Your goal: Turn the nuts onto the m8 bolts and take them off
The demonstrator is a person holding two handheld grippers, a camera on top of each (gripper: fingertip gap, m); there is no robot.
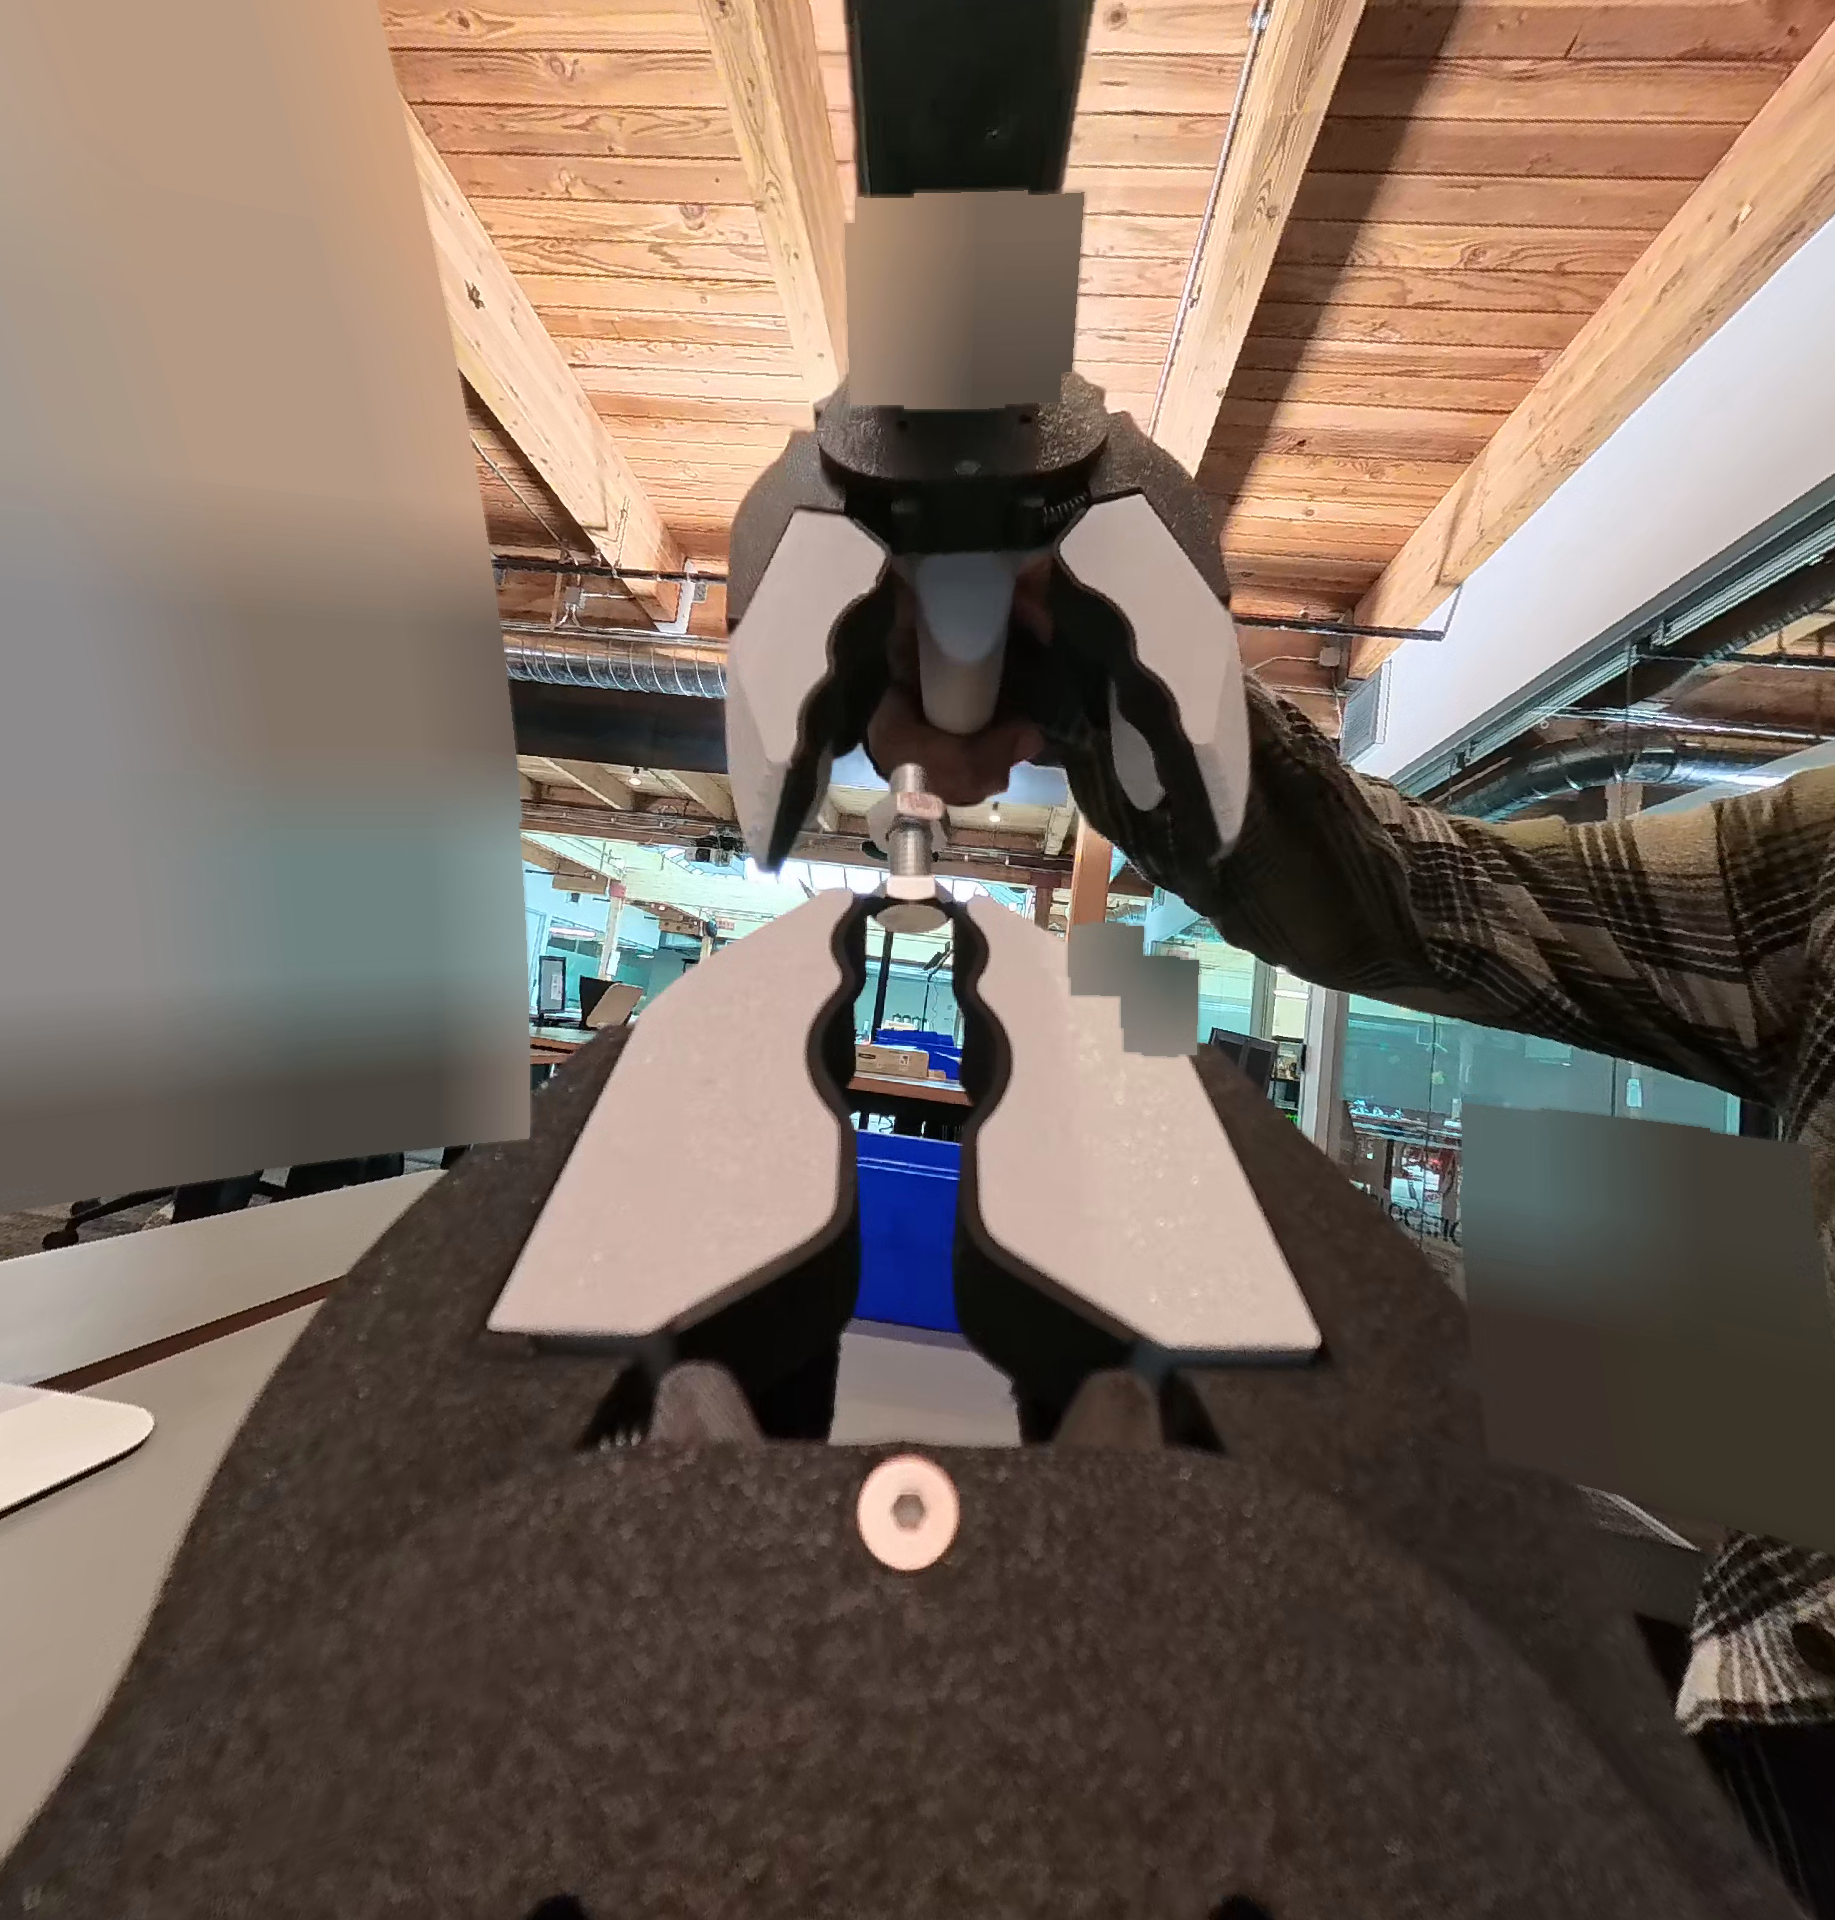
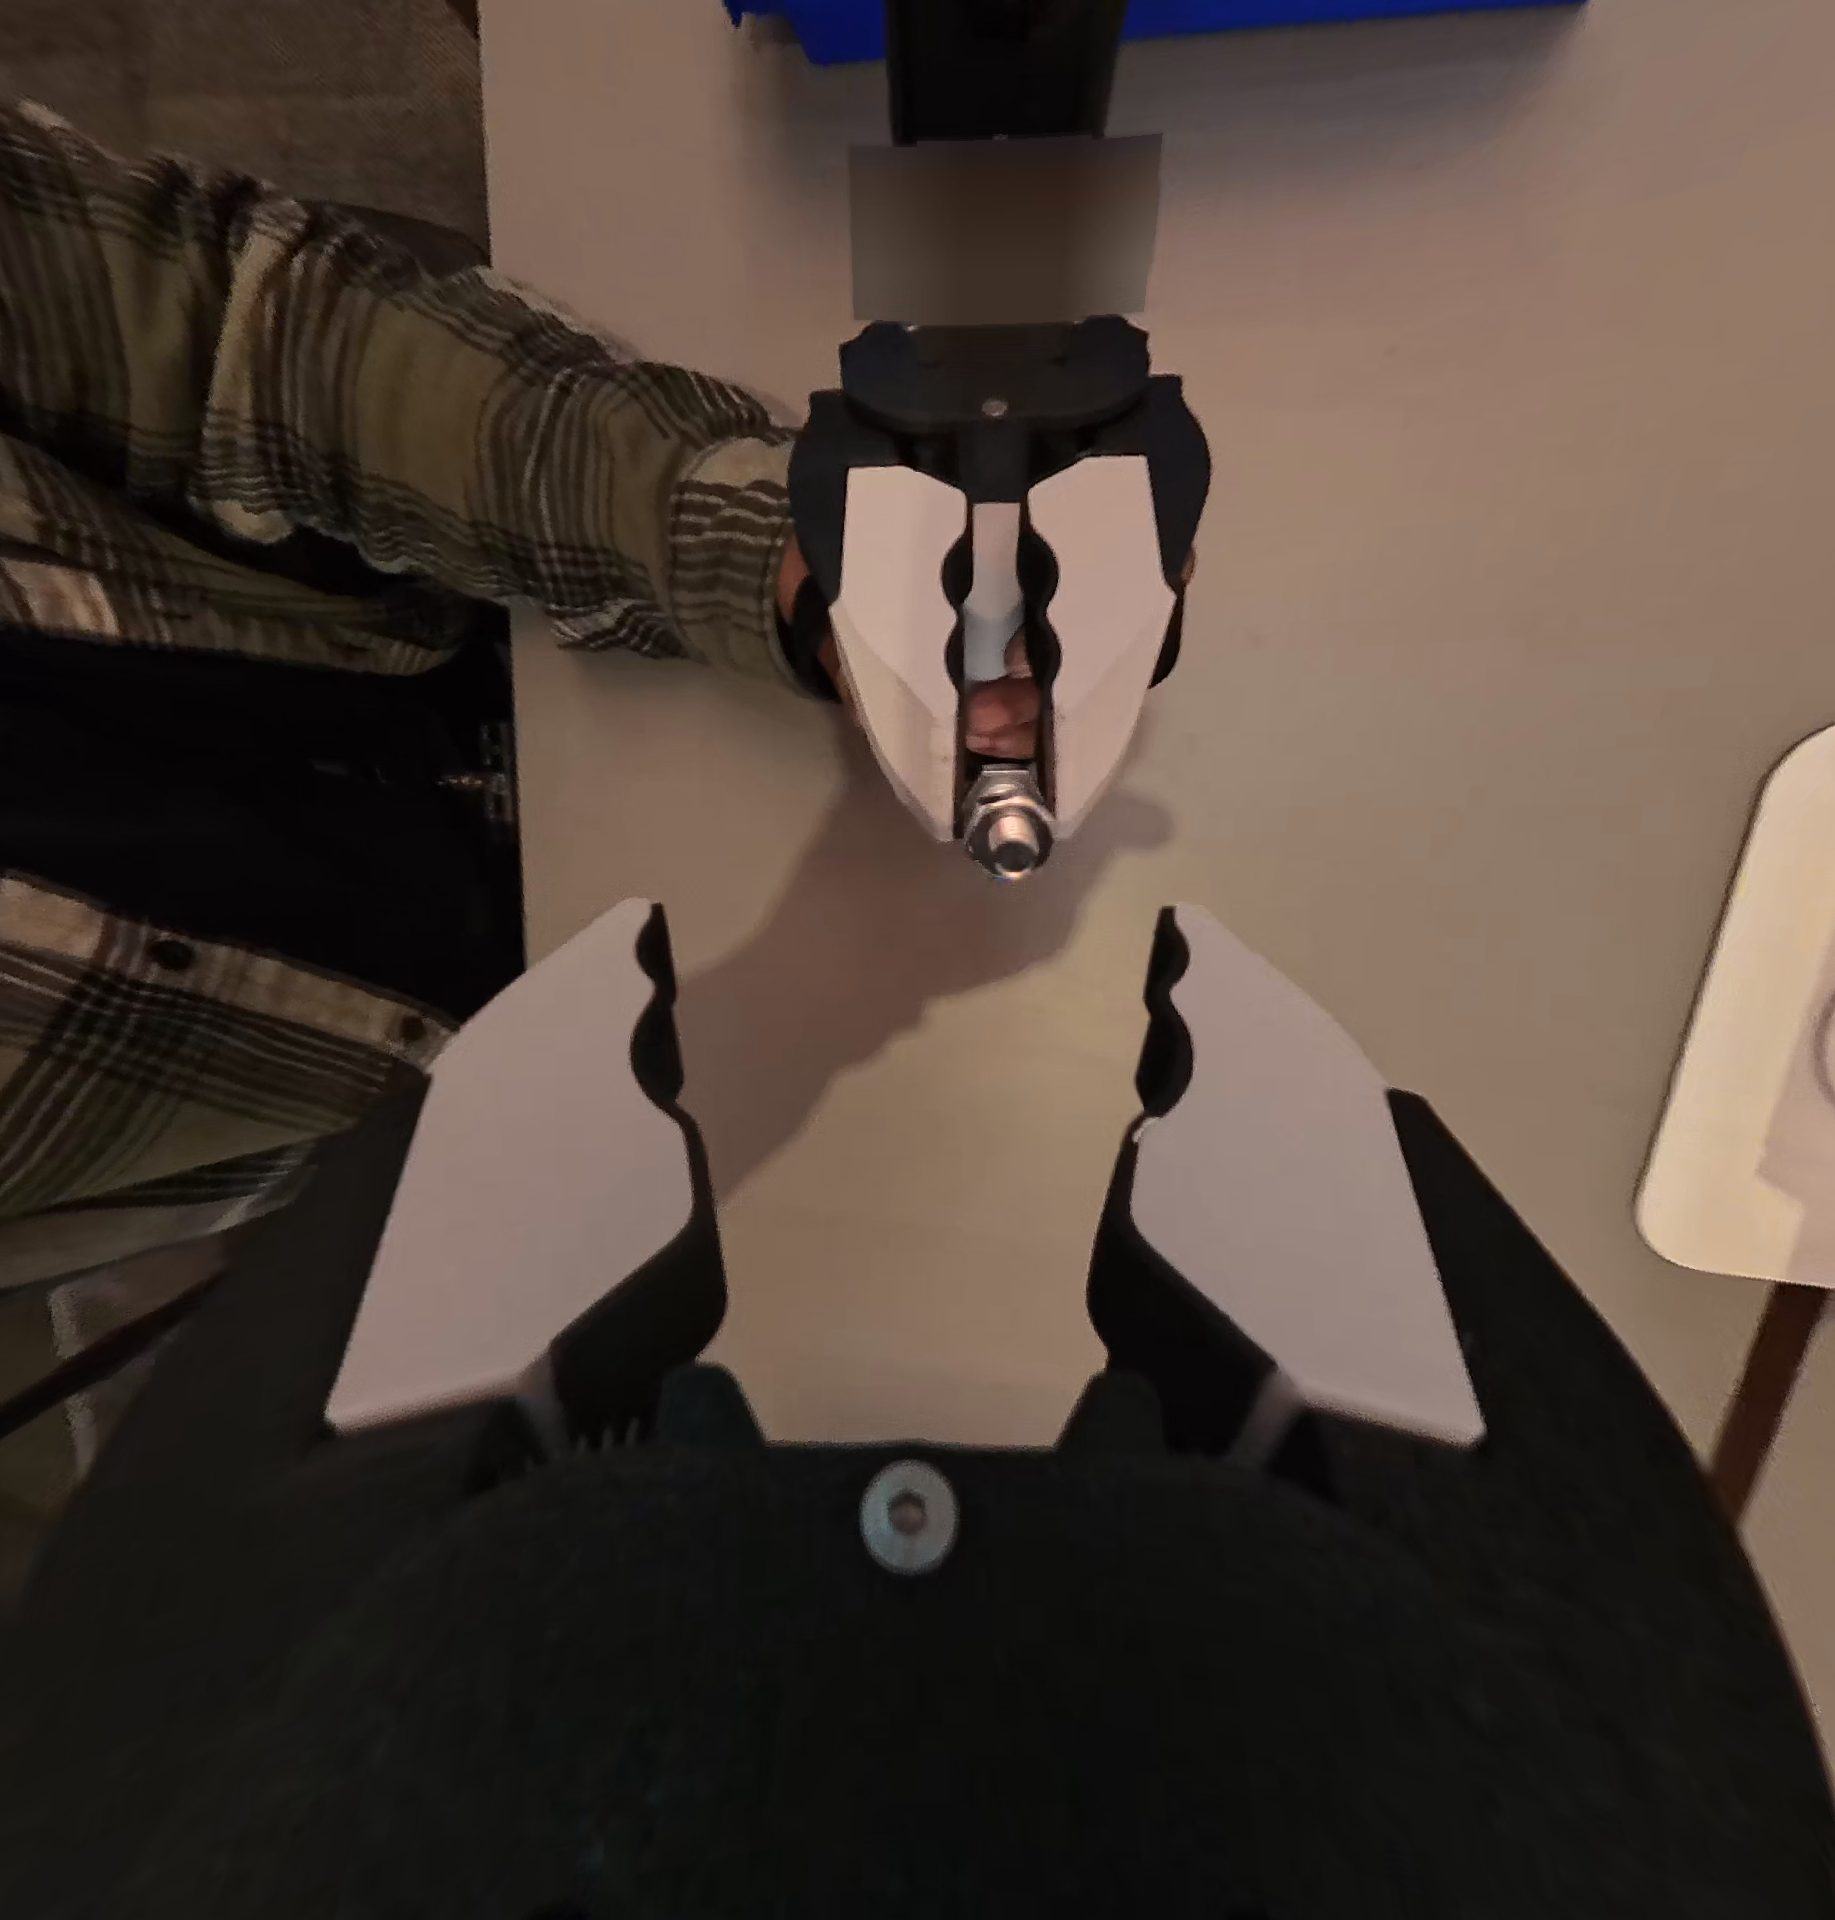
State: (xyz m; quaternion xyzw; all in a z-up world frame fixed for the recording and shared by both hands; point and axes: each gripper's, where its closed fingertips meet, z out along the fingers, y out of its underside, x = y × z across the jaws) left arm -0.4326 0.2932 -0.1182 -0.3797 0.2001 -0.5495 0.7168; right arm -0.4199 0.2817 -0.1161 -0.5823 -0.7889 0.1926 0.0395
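My left gripper points upward and is shut on the head of a steel bolt. The bolt stands up out of the fingertips with a hex nut threaded on its shaft. My right gripper hangs above it, pointing down. It is open, with its fingers on either side of the bolt's upper end and not touching it. In the right wrist view my right gripper is wide open and empty, a little short of the bolt's tip. There the left gripper shows shut on the bolt, with the nut just above its fingertips.
A grey table lies below. A white rounded pad lies at its right, also in the left wrist view. A blue bin stands at the table's far side. Plaid sleeves hold both grippers. Both grippers' tips are close together, under 4 cm apart.
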